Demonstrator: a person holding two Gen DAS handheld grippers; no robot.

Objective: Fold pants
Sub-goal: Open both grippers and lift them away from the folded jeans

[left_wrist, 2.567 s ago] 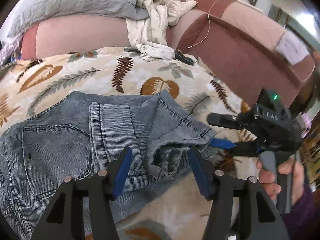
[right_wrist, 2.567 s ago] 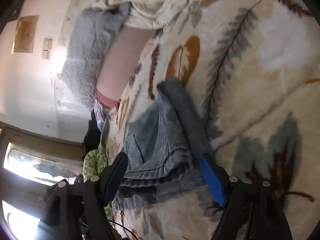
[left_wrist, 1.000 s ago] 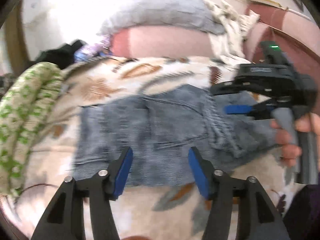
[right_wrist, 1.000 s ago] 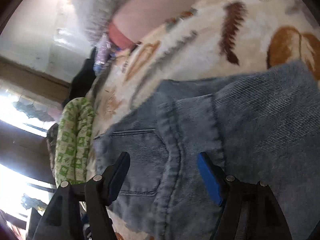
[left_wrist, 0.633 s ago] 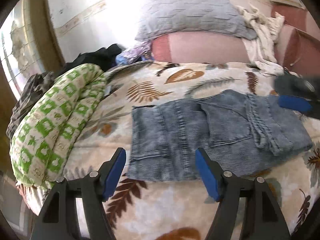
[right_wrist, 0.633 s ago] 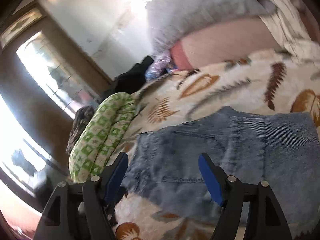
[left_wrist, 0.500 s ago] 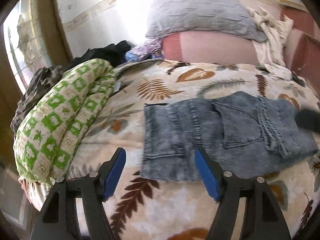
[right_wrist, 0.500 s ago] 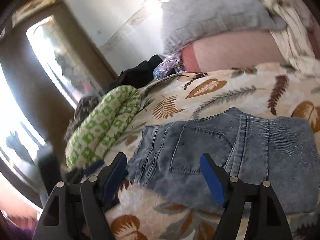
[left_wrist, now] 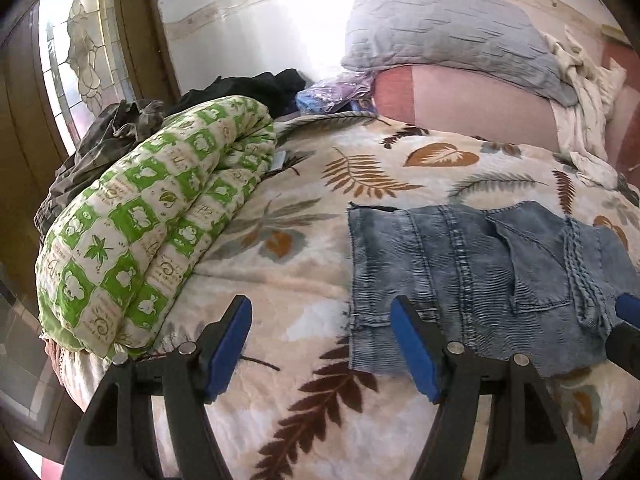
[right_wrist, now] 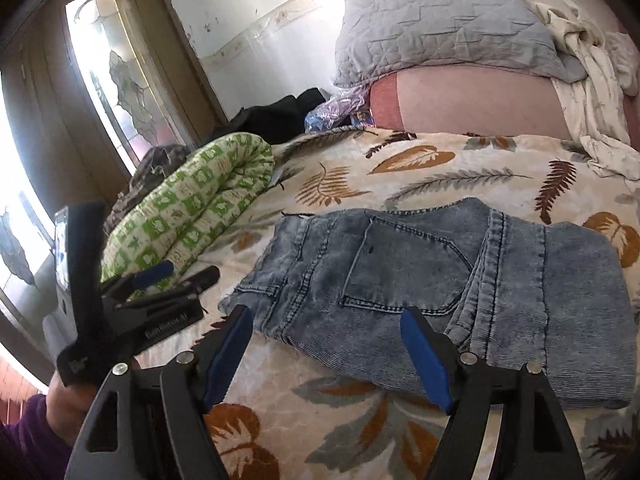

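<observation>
The folded jeans (right_wrist: 460,292) lie flat on the bed (right_wrist: 420,168), on a cream bedspread printed with brown and grey leaves. They form a compact rectangle, back pocket facing up, with the hem of 1 leg laid across the pocket side.

The left tool (left_wrist: 320,344) hangs above the bedspread just off the near left corner of the jeans. Its 2 blue-padded fingers (left_wrist: 230,344) stand well apart with nothing between them but bedspread; its right finger overlaps the jeans' corner in the left wrist view, and contact cannot be told. Its jaws have just been opening, and the cloth is free of them.

The right tool (right_wrist: 328,360) hangs over the near edge of the jeans, its jaws also wide, and they too have just been opening with no fabric gripped. In the right wrist view the left tool (right_wrist: 176,276) shows at the lower left, held by a hand (right_wrist: 68,396) in a purple sleeve (right_wrist: 28,440).

A rolled green-and-white quilt (left_wrist: 156,236) lies to the left of the jeans, well apart from them. A grey pillow (left_wrist: 448,32) rests on a pink bolster (left_wrist: 472,100) at the head of the bed, with a crumpled cream garment (left_wrist: 580,92) draped beside it. Dark clothing (left_wrist: 256,88) sits behind the quilt, near a window (left_wrist: 76,56).
</observation>
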